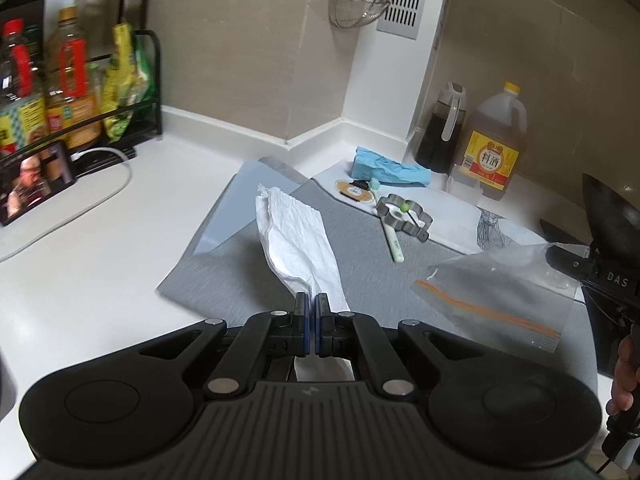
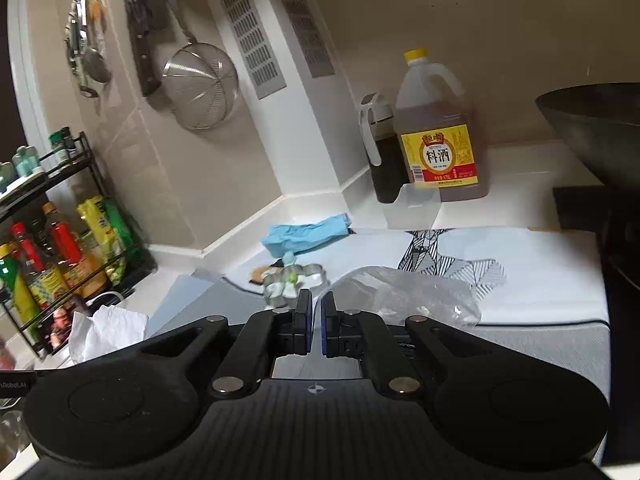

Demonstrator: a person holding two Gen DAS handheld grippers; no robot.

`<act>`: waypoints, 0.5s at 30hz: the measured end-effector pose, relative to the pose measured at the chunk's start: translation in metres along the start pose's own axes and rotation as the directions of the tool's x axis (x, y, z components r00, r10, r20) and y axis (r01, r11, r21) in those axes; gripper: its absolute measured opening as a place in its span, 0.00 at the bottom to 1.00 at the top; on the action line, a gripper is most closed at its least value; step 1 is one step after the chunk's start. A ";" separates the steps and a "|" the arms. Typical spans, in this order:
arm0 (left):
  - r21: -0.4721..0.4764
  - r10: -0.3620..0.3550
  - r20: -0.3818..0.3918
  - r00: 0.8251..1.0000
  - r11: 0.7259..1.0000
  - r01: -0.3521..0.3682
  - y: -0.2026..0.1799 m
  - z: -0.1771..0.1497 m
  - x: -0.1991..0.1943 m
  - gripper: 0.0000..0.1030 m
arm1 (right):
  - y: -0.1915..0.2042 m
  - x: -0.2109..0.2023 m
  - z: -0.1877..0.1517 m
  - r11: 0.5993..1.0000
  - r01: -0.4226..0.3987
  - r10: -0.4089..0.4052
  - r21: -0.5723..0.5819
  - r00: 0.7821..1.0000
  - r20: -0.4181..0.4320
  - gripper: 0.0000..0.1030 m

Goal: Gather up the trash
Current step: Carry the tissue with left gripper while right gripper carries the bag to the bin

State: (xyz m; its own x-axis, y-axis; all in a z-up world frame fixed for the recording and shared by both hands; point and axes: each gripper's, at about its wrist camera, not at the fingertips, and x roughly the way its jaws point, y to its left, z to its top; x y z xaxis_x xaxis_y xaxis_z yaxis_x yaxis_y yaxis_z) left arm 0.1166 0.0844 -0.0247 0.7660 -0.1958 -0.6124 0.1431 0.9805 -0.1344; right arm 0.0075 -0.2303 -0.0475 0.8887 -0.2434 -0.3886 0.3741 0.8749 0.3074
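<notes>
My left gripper (image 1: 313, 300) is shut on a crumpled white paper tissue (image 1: 296, 236), which stands out past the fingertips over the grey mat (image 1: 224, 272). My right gripper (image 2: 316, 300) is shut on the thin edge of a clear zip bag (image 2: 404, 292). In the left wrist view that bag (image 1: 492, 296), with its orange seal strip, hangs lifted from the right gripper (image 1: 560, 258), which a hand holds at the right edge. The tissue (image 2: 108, 332) also shows low on the left in the right wrist view. Farther back lie a blue glove (image 1: 388, 168), a toothbrush (image 1: 394, 240) and a round packet (image 1: 354, 191).
A flower-shaped metal cutter (image 1: 404, 216) lies over the toothbrush. A cooking wine jug (image 1: 494, 148), a dark sauce bottle (image 1: 442, 132) and a clear cup (image 1: 464, 188) stand in the corner. A bottle rack (image 1: 80, 92), a phone (image 1: 36, 184) and its cable sit left. A black wok (image 2: 592, 128) stands right.
</notes>
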 end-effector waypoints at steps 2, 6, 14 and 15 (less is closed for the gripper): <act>0.010 0.013 0.006 1.000 1.000 -0.013 0.002 -0.010 -0.016 0.02 | 0.005 -0.014 -0.005 0.999 -0.027 0.027 -0.019 1.000 -0.002 0.05; 0.019 0.038 0.000 0.999 0.999 -0.038 0.009 -0.038 -0.048 0.02 | 0.018 -0.042 -0.018 0.994 -0.075 0.074 -0.084 0.997 -0.016 0.05; 0.001 0.083 -0.042 0.996 0.997 -0.083 0.023 -0.103 -0.094 0.02 | 0.045 -0.086 -0.050 0.977 -0.170 0.162 -0.131 0.984 -0.071 0.05; -0.008 0.081 -0.050 0.995 0.997 -0.082 0.025 -0.110 -0.098 0.02 | 0.050 -0.092 -0.055 0.972 -0.184 0.175 -0.143 0.982 -0.075 0.05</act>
State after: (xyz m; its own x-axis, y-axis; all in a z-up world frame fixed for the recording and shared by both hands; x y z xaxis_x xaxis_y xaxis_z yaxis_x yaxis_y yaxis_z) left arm -0.0240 0.1261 -0.0537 0.7426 -0.1159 -0.6596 0.0750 0.9931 -0.0901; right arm -0.0703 -0.1409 -0.0435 0.9180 -0.0546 -0.3929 0.1621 0.9556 0.2460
